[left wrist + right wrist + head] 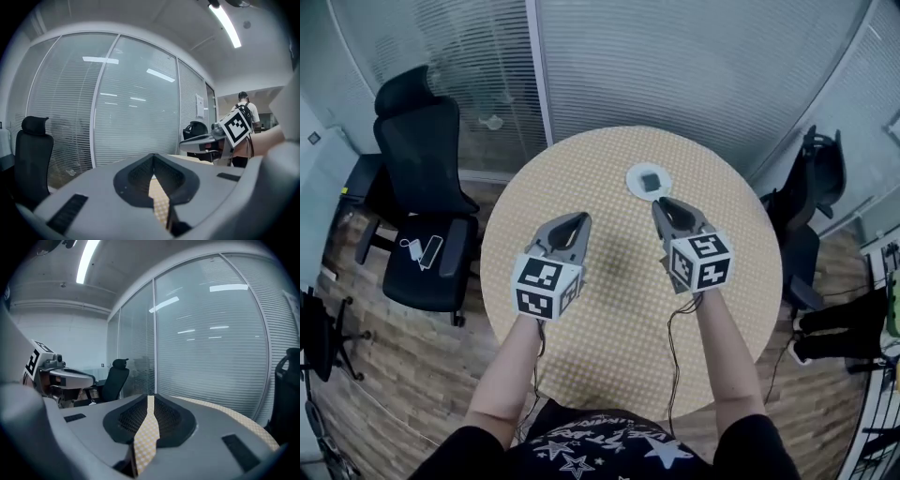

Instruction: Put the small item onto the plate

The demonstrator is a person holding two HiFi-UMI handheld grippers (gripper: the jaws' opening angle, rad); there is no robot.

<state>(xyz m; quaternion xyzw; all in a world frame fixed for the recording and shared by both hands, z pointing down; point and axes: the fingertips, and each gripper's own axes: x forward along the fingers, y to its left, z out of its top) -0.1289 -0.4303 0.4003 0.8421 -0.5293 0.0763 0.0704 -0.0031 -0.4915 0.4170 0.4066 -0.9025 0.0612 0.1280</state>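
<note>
from the head view the small item [650, 182] looks like it's already sitting on the plate [634, 178] at the far side of the round counter [619, 309], so i'd say the job is basically done. the left tool [578, 221] and right tool [662, 203] both hang over the counter, the right one just short of the plate and touching nothing. next move is probably only to pull back without bumping the plate. the counter has a yellow dotted top. there's a black office chair [427, 187] on the wood floor [412, 375] to the left, and a glass wall with blinds [675, 66] behind. in the left gripper view that tool's jaws meet at the tips with nothing in them, and a person [243, 112] stands in the background under a ceiling light [225, 23]. in the right gripper view the jaws are almost together, just a thin slit showing counter, and it's got hold of nothing.
</note>
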